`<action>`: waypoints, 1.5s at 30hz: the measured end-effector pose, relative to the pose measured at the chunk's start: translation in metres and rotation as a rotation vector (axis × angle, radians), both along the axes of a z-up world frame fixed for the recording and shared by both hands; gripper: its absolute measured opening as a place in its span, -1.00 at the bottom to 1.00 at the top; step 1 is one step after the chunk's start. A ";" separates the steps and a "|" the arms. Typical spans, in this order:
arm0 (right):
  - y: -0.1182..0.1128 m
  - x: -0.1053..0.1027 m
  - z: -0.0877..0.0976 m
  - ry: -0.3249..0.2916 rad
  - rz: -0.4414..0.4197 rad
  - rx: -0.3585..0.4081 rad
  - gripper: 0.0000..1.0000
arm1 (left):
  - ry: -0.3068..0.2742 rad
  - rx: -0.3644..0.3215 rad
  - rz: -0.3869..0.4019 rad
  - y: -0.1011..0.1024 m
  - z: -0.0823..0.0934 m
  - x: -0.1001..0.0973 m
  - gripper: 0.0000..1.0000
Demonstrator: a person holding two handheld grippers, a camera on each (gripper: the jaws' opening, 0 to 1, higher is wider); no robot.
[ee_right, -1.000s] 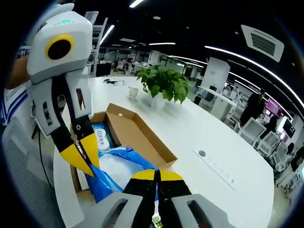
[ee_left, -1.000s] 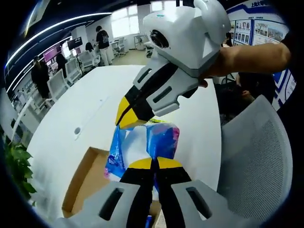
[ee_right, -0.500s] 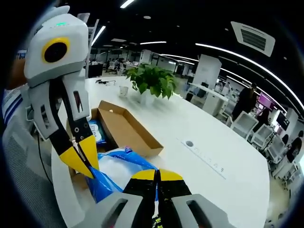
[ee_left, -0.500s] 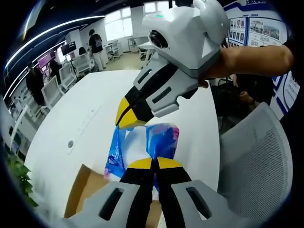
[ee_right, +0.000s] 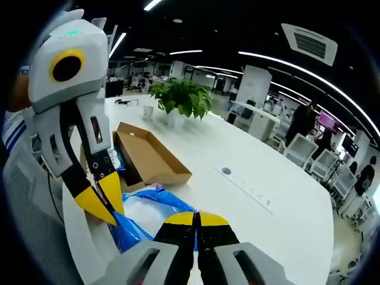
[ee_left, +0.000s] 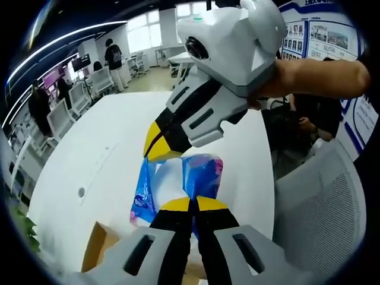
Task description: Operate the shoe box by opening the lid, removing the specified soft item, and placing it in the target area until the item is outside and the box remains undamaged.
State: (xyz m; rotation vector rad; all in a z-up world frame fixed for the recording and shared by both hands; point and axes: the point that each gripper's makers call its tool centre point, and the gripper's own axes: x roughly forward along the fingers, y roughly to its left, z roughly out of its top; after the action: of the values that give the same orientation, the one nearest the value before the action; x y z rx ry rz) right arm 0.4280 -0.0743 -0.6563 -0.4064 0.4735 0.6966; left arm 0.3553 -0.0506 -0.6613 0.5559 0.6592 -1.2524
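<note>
This is a large open-plan office. A long white table [ee_right: 261,172] runs through both views, with a round cable port [ee_right: 226,171] set into its top and a potted plant [ee_right: 181,98] at its far end. White mesh office chairs [ee_left: 98,80] stand in rows beyond it, people stand among distant desks, long strip lights [ee_right: 309,72] and a ceiling air vent [ee_right: 310,43] hang overhead, and notice boards [ee_left: 320,32] cover the far right wall.

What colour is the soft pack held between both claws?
Blue with a white centre and some pink, the soft pack shows best in the left gripper view.
</note>
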 end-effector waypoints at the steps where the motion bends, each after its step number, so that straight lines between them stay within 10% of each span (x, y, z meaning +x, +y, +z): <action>1: -0.001 0.000 0.000 0.001 -0.001 0.000 -1.00 | 0.000 0.000 -0.001 -0.001 0.000 0.000 -1.00; 45: -0.105 0.007 -0.061 0.123 -0.063 -0.026 -1.00 | 0.100 0.018 -0.096 -0.109 -0.064 0.009 -1.00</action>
State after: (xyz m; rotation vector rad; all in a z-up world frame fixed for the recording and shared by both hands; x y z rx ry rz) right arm 0.4354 -0.1791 -0.7176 -0.3728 0.6101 0.6572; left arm 0.3645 -0.1596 -0.7250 0.5479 0.7351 -1.3726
